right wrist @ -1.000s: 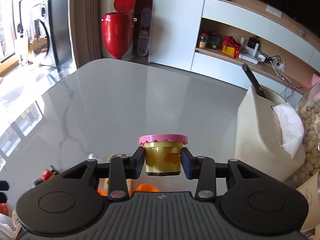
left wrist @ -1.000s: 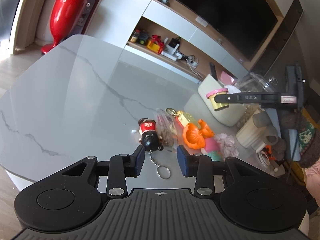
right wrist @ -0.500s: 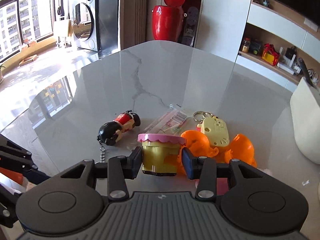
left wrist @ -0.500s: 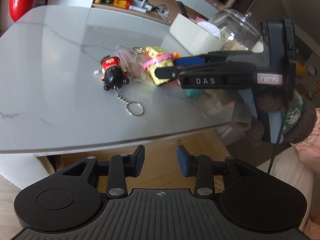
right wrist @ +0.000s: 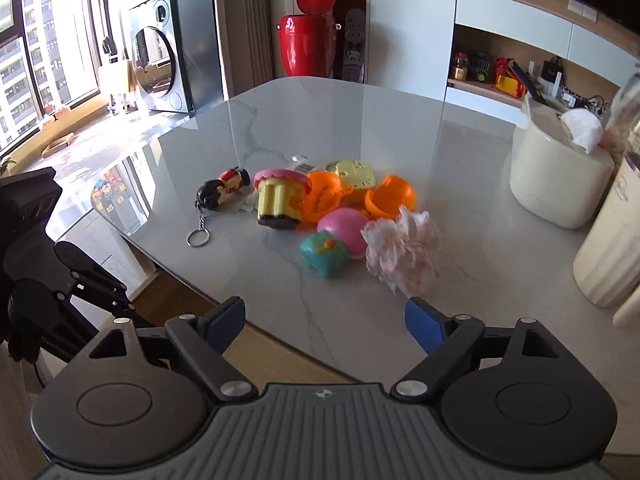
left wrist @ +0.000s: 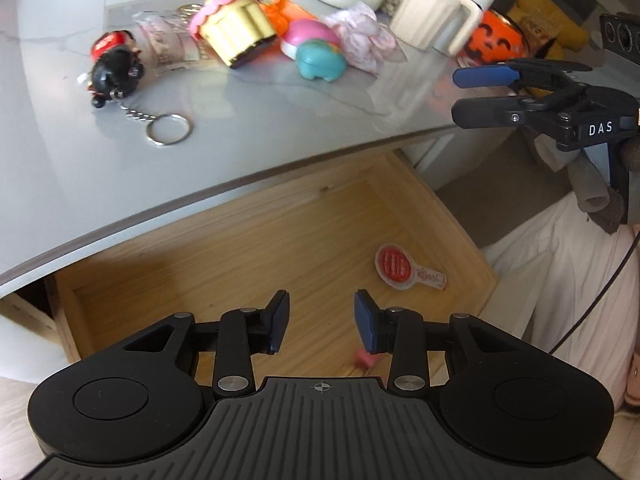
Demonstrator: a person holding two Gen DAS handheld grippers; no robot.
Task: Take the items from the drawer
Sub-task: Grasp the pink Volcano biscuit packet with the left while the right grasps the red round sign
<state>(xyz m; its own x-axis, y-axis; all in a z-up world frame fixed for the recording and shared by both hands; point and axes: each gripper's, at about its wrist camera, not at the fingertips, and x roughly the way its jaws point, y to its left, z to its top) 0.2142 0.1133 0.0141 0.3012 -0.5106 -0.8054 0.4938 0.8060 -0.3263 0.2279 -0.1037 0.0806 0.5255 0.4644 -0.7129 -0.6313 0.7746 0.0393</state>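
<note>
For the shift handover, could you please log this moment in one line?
left gripper: open over drawer | right gripper: just opened, empty | yellow cup: on table

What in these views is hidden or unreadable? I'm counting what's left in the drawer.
- Left wrist view: the drawer's back is hidden under the tabletop.
- Small pink item: partly behind the left hand-held gripper, unidentifiable.
- Red-and-white tag: print too small.
- Right wrist view: drawer interior hardly shows.

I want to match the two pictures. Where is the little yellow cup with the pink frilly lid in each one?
Left wrist view: the yellow cup lies tipped near the top, left of centre, on the table.
Right wrist view: the yellow cup is left of centre.
Shared landmark: the doll keychain lies just left of it in both.
</note>
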